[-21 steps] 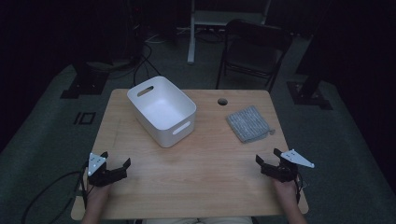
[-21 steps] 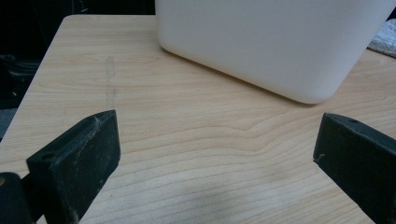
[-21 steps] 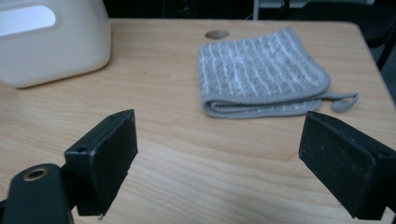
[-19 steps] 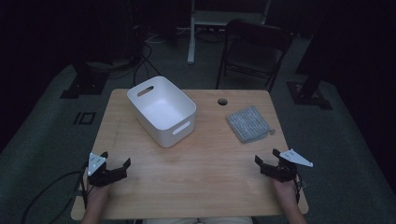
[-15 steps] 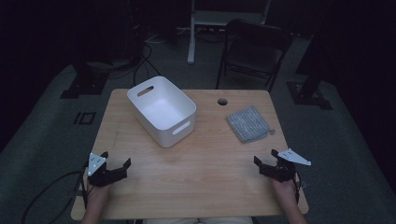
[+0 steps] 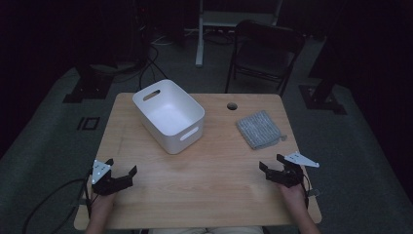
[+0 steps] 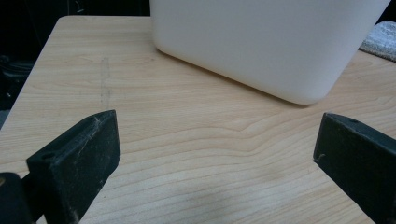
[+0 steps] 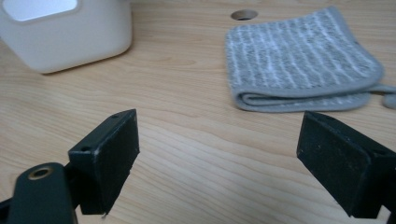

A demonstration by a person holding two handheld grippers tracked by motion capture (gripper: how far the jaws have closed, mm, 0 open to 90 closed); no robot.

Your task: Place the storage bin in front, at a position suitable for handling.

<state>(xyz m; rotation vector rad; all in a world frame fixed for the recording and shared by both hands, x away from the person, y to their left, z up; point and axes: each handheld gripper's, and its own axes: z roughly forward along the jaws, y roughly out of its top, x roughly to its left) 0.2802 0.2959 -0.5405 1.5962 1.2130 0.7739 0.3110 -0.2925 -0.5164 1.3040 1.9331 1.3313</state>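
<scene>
Both grippers, left gripper (image 6: 119,176) and right gripper (image 6: 274,165), rest with jaws spread wide and empty near the table's (image 6: 209,195) front edge. The folded grey towel (image 6: 258,128) lies just ahead of the right one, beside the white bin (image 6: 168,115); approach low, straddling its folded edge.

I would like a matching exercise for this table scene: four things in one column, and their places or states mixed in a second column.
Things:
1. white bin
2. grey folded towel
3. round hole
4. right claw

Descriptions:
A. open, holding nothing, near table edge
B. in the tabletop, far side
C. left of centre, set at an angle
D. lying flat, right side

Pairs: 1-C, 2-D, 3-B, 4-A
</scene>
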